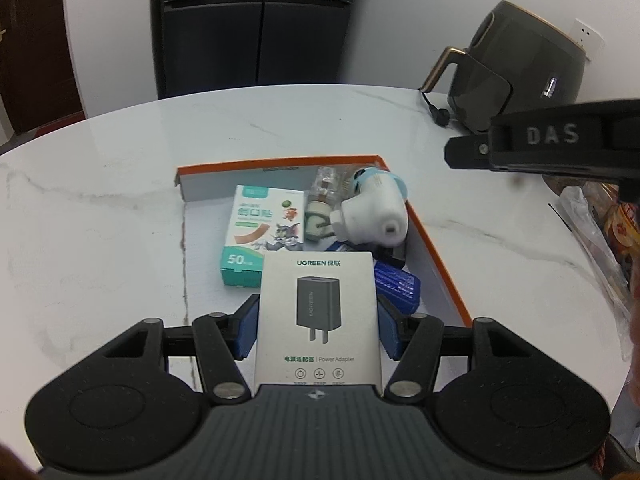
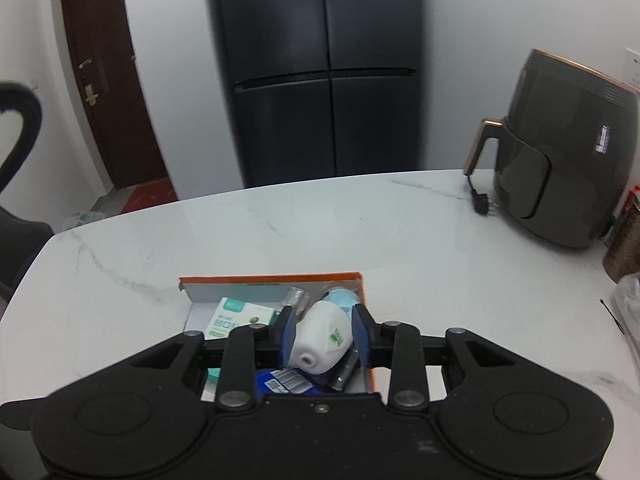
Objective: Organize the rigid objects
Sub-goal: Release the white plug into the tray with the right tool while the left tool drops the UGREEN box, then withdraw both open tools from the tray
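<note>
My left gripper is shut on a grey UGREEN power adapter box and holds it over the near part of the orange-rimmed tray. In the tray lie a green plaster box, a white plug-like gadget, a clear packet and a blue box. In the right wrist view my right gripper is above the tray, its open blue pads flanking the white gadget below. Whether they touch it I cannot tell.
A dark air fryer with its loose plug stands at the table's back right. Plastic-wrapped packets lie at the right edge. A black fridge stands behind the white marble table.
</note>
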Motion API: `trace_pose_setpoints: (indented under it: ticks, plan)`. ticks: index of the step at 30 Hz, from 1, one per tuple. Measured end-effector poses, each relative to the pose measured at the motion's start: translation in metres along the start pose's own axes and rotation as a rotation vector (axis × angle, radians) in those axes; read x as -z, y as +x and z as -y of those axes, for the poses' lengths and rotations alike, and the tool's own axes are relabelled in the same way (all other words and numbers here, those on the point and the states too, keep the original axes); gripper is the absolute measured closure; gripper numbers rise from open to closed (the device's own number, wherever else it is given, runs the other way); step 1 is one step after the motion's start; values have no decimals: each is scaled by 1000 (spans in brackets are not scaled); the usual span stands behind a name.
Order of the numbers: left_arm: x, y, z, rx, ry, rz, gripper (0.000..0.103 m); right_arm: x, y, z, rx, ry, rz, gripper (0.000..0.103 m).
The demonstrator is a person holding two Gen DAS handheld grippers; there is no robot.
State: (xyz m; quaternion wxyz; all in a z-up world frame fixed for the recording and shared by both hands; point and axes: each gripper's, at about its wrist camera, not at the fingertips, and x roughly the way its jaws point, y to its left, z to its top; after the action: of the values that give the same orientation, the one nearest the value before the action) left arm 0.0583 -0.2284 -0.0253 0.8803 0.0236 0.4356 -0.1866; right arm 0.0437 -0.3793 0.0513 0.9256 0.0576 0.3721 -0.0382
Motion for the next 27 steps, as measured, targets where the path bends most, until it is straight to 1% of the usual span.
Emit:
trace_pose_setpoints:
  ticks: [4, 11, 14, 16, 17, 19, 21, 22, 24, 25, 27]
  plan:
    - [-2, 5, 6, 18, 7, -14, 44, 6, -8, 9, 2, 22, 2, 58]
    - [2, 6, 27, 47, 52, -20, 44, 20, -25, 19, 10, 46, 4, 57]
    - [3, 6, 34, 42, 72, -19, 43, 22, -34, 21, 11, 46, 18, 53]
    - [3, 5, 36, 35, 75, -23, 38, 24, -40, 22, 15, 47, 25, 49]
    - [3, 4, 36, 31, 72, -25, 33, 25, -43, 22, 16, 47, 28, 48]
    - [4, 0, 36, 21, 67, -21, 27, 28, -49, 24, 20, 50, 33, 42]
    - [5, -6, 35, 10, 62, -16, 16, 32, -54, 25, 22, 56, 39, 36]
    - [6, -10, 35, -1, 56, -16, 14, 34, -58, 26, 24, 60, 42, 35]
    - [9, -20, 34, -26, 42, -6, 3, 40, -65, 28, 22, 65, 43, 31]
    - [11, -26, 33, -43, 39, -2, 0, 43, -69, 29, 22, 66, 43, 28]
    - [16, -37, 33, -84, 37, -2, 0, 50, -76, 31, 26, 66, 44, 26]
